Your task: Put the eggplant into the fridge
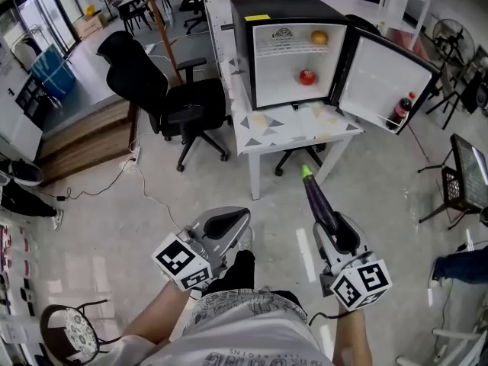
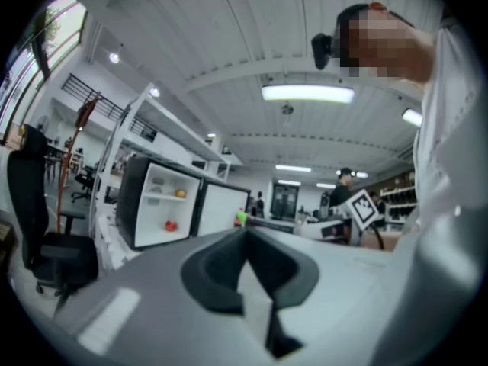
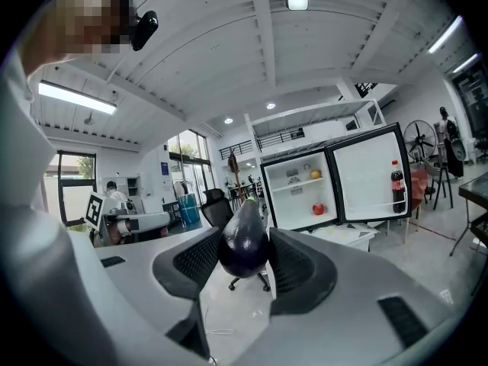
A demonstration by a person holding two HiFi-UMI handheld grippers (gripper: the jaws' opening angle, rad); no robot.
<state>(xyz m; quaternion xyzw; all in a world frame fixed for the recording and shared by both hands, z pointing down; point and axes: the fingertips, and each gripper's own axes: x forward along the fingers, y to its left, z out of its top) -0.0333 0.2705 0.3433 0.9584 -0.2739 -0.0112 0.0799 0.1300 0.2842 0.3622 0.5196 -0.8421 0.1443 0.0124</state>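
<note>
A dark purple eggplant (image 1: 320,199) with a green stem tip sticks forward out of my right gripper (image 1: 341,233), which is shut on it. In the right gripper view the eggplant (image 3: 244,240) sits clamped between the two black pads. The small black fridge (image 1: 286,12) stands on a white table ahead, its door (image 1: 384,78) swung open to the right. Inside are an orange fruit (image 1: 319,37) on the shelf and a red fruit (image 1: 307,77) below. My left gripper (image 1: 223,224) is held low at the left, shut and holding nothing.
A cola bottle (image 1: 401,110) stands in the fridge door rack. A black office chair (image 1: 171,97) is left of the white table (image 1: 263,133). A black stand (image 1: 465,175) is at the right, a cable lies on the floor, and a round stool (image 1: 70,332) is at bottom left.
</note>
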